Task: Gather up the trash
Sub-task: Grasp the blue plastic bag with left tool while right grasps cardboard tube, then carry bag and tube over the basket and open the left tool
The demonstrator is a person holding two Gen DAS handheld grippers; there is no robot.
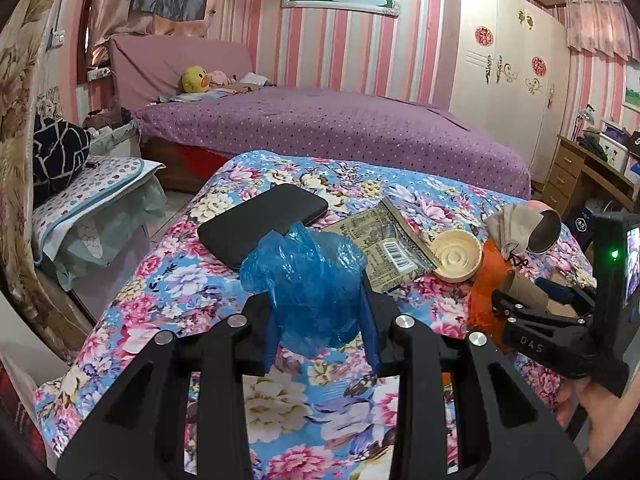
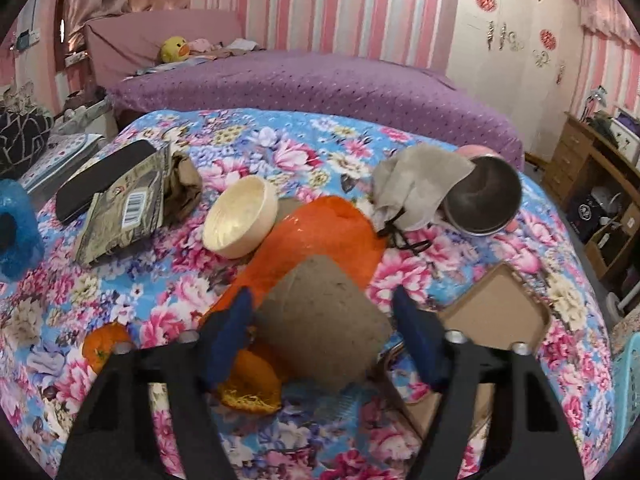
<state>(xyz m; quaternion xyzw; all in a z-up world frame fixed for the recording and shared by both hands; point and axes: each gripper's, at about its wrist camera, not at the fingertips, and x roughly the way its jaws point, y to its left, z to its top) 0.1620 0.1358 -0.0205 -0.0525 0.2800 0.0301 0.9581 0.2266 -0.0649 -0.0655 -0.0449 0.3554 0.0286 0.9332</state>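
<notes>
A crumpled blue plastic bag [image 1: 308, 284] is held clamped between the left gripper [image 1: 320, 330] fingers above the floral bedspread [image 1: 160, 288]. A cardboard tube [image 2: 324, 320] is straddled by the right gripper [image 2: 324, 334], contact unclear, beside an orange plastic bag [image 2: 320, 236].

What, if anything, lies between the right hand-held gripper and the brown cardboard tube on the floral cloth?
Nothing visible: the brown cardboard tube already sits between the open fingers of the right hand-held gripper. The orange plastic bag lies behind and beneath it, not in front.
</notes>
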